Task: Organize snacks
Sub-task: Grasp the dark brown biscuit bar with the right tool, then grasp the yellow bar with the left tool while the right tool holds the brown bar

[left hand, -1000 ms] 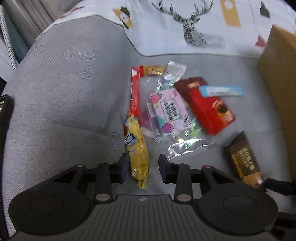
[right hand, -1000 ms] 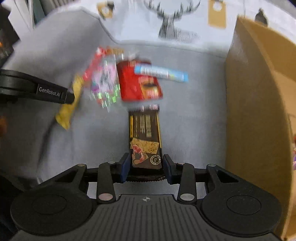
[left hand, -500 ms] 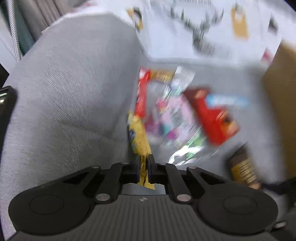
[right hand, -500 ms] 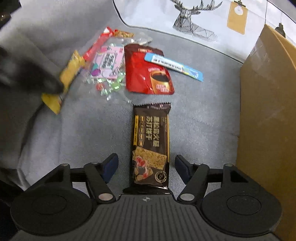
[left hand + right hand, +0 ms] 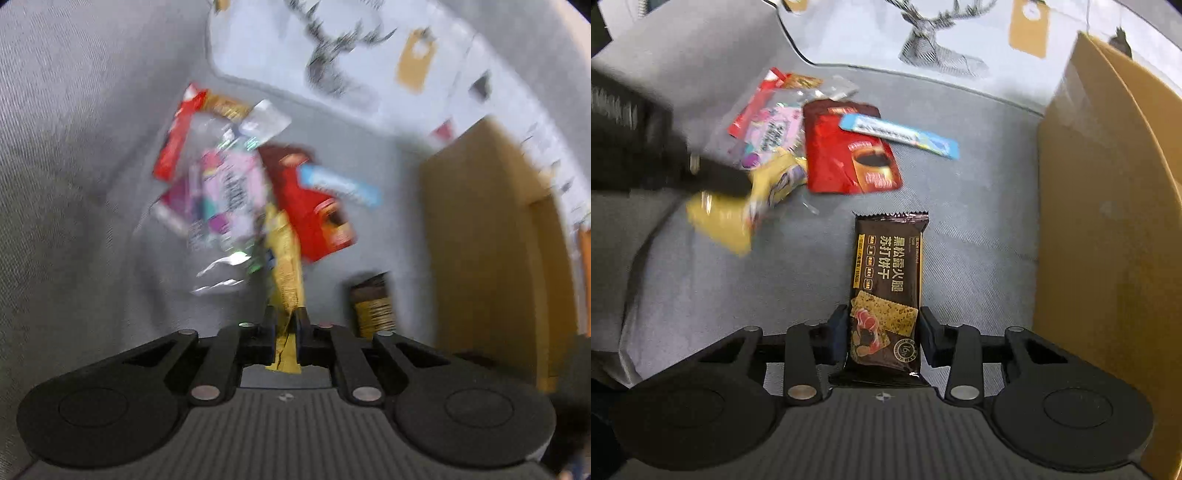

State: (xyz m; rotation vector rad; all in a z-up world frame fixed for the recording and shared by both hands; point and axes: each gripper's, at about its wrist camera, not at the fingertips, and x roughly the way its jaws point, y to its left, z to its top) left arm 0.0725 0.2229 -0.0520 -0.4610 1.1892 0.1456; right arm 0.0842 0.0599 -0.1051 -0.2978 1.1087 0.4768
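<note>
The left gripper (image 5: 284, 325) clamps a long yellow snack packet (image 5: 284, 258); the right gripper (image 5: 884, 332) closes on a dark brown cracker bar (image 5: 888, 280), cardboard box (image 5: 1108, 221) at 3 o'clock.

Motion blur smears the left wrist view: the pink printed clear-plastic packet (image 5: 229, 195) at eleven o'clock is unreadable. The tall brown cardboard box (image 5: 1108, 221) is cropped at three o'clock.

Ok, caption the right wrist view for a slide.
Right claw closes around the brown cracker packet beside the cardboard box.
</note>
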